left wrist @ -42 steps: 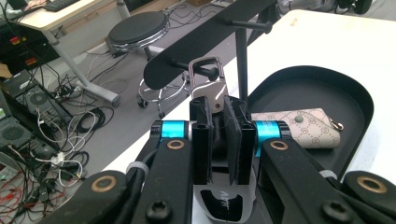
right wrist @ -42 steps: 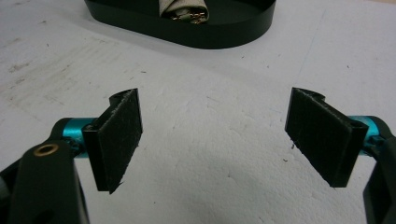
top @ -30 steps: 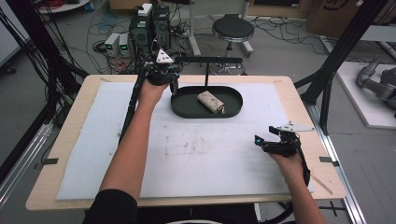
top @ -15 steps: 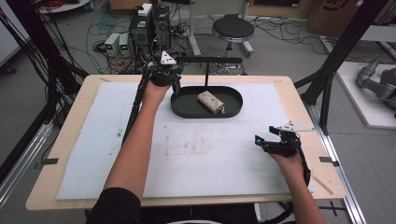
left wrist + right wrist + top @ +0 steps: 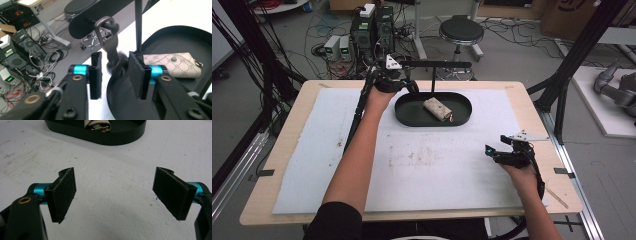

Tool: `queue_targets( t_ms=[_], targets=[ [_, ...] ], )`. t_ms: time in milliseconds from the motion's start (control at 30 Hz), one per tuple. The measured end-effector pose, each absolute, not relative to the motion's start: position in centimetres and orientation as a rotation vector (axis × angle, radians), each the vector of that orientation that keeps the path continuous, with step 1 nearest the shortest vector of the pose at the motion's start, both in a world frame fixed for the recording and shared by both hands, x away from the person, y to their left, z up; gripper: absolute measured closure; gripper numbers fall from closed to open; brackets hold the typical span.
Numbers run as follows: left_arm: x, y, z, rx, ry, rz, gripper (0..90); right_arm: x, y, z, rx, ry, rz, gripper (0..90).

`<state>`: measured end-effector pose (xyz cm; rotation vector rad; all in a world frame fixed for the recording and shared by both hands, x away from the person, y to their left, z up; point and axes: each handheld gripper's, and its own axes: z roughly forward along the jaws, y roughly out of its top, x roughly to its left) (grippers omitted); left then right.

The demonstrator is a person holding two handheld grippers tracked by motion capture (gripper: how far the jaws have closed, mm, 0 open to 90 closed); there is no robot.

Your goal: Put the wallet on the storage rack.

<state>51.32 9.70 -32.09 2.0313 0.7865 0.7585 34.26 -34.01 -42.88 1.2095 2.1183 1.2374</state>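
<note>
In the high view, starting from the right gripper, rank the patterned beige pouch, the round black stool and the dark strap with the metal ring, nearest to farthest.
From the right gripper:
1. Patterned beige pouch, lying in the black oval tray, up and to the left.
2. Dark strap with a metal ring, between the left gripper's jaws past the tray's left end.
3. Round black stool, on the floor beyond the table.

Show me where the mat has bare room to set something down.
The widest free patch on the mat lies between the tray and the near edge, bordered by the left forearm and the right tongs. Another lies left of that forearm. It is crowded at the far edge: tray, pouch, stand and left tongs.
</note>
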Motion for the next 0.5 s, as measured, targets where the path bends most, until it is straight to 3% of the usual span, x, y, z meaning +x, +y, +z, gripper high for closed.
queue_targets(
  t_ms=[167, 500],
  targets=[
    [50.6, 10.4, -32.4, 2.010, 0.821, 0.688, 52.4, 34.2, -34.0, -42.9, 1.210, 2.117, 1.238, 19.3],
    [47.3, 13.1, -35.1, 1.995, 0.819, 0.503, 43.4, 34.2, -34.0, -42.9, 1.198, 2.119, 1.230, 19.4]
  ],
)
